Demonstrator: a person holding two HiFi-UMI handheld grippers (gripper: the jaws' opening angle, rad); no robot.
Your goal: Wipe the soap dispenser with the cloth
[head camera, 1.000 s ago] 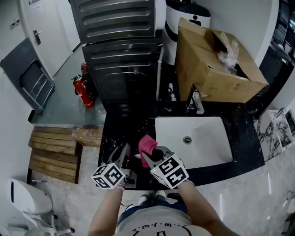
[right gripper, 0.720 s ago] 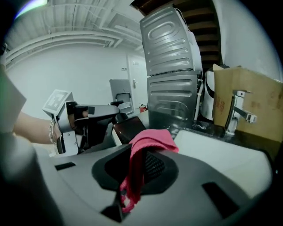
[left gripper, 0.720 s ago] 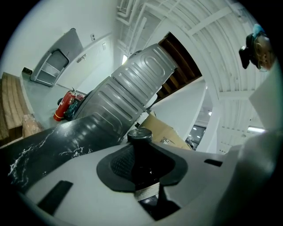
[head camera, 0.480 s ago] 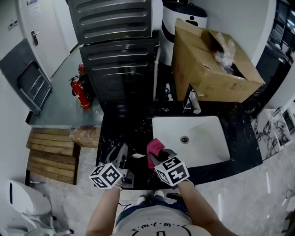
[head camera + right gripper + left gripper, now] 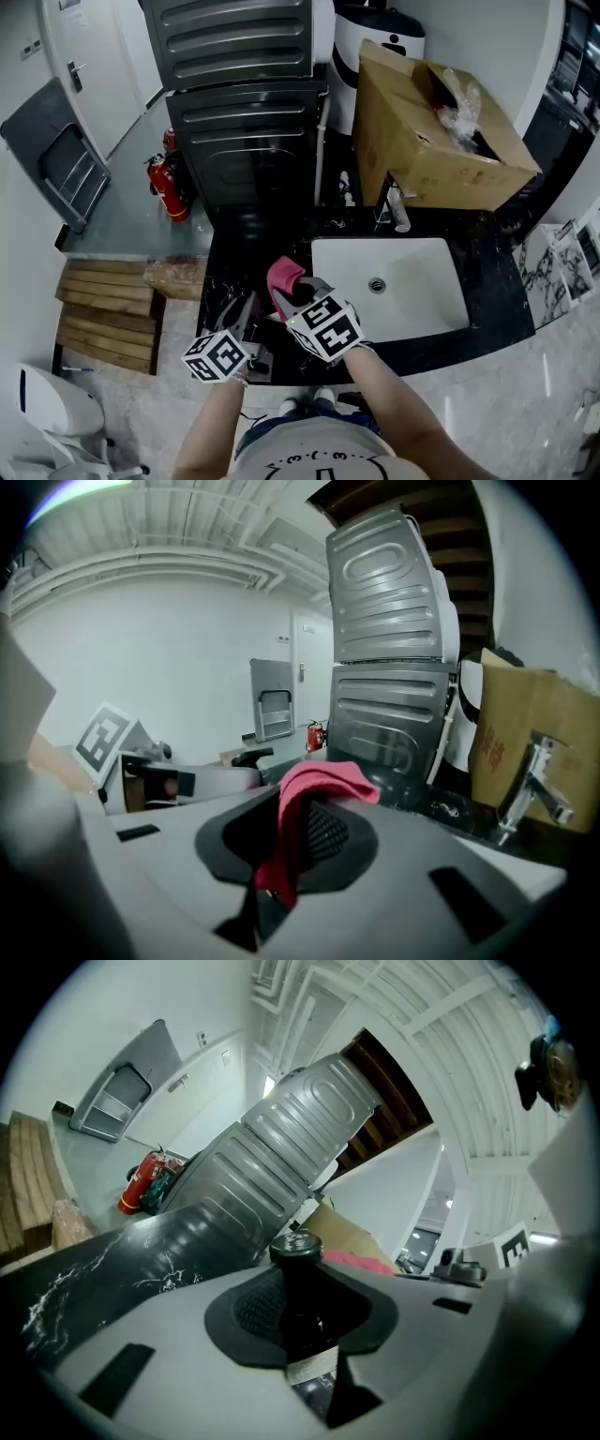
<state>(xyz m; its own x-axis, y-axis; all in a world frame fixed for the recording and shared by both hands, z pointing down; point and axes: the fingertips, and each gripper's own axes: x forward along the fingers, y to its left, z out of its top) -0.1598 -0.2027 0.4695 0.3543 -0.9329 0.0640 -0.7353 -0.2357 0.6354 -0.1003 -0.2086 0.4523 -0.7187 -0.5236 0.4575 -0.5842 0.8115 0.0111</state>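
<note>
My left gripper (image 5: 247,317) is shut on the soap dispenser (image 5: 302,1290), a dark bottle with a round black cap, held level over the black counter's front left. The bottle is hard to make out in the head view. My right gripper (image 5: 292,298) is shut on a pink cloth (image 5: 283,278), which bunches up above its jaws just right of the left gripper's tips. In the right gripper view the cloth (image 5: 312,794) hangs down between the jaws and the left gripper (image 5: 178,782) shows close at the left. Whether cloth and bottle touch I cannot tell.
A white sink (image 5: 427,291) with a chrome faucet (image 5: 397,210) lies to the right in the black marble counter (image 5: 246,251). Behind stand a cardboard box (image 5: 422,131) and stacked grey machines (image 5: 248,131). On the floor at the left are a fire extinguisher (image 5: 167,185) and a wooden pallet (image 5: 103,309).
The right gripper with the pink cloth swung a little right, then came back left and farther from me, ending closer to the left gripper's tips. The left gripper kept still.
</note>
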